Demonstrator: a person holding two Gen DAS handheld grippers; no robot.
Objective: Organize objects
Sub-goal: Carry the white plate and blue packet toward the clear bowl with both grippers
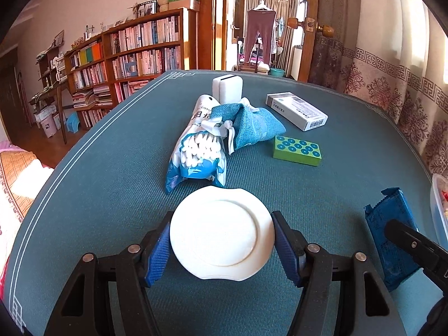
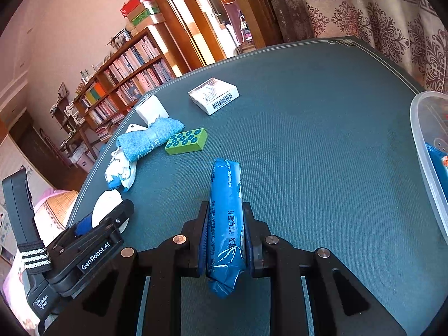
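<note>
The left gripper [image 1: 222,240] grasps a white plate [image 1: 221,233]: its blue pads [image 1: 158,254] press on the rim at both sides, and the plate sits low over the near part of the green table [image 1: 112,168]. I cannot tell if the plate rests on the cloth or is lifted a little. It looks stiff, smooth and breakable, so I judge it can slip between the pads if it is tilted; a hold across the widest part of the rim seems the safest.

The right gripper [image 2: 225,240] is clenched on a blue packet [image 2: 225,224], held on its narrow edge over the table. The packet looks soft and light, its foil crinkled, so the middle, where the pads are, is a good place. A clear bin [image 2: 428,151] stands near on the right, probably the goal.
</note>
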